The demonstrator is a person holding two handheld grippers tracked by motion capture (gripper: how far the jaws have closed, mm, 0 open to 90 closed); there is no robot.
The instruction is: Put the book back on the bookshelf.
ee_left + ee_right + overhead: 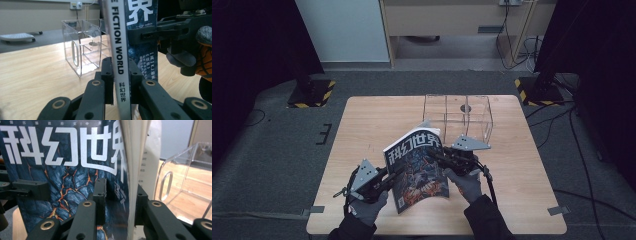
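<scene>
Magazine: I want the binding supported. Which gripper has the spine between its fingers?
The left gripper: its fingers pinch the white spine of the magazine. The right gripper sits at the loose page edges.

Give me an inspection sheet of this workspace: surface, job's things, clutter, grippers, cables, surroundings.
Surface: light wooden table, bare apart from the items below.
Job's things: magazine with a blue cover, held up off the table between the two grippers; clear plastic box with compartments stands behind it.
Clutter: nothing seen.
Grippers: left gripper is clamped on the magazine's spine; right gripper straddles the page edge, left pad apart from the cover, grip not clear.
Cables: a cable trails from the right gripper; loose cables lie on the floor at right.
Surroundings: grey carpet, hazard-striped stand bases, dark curtains at both sides.
</scene>
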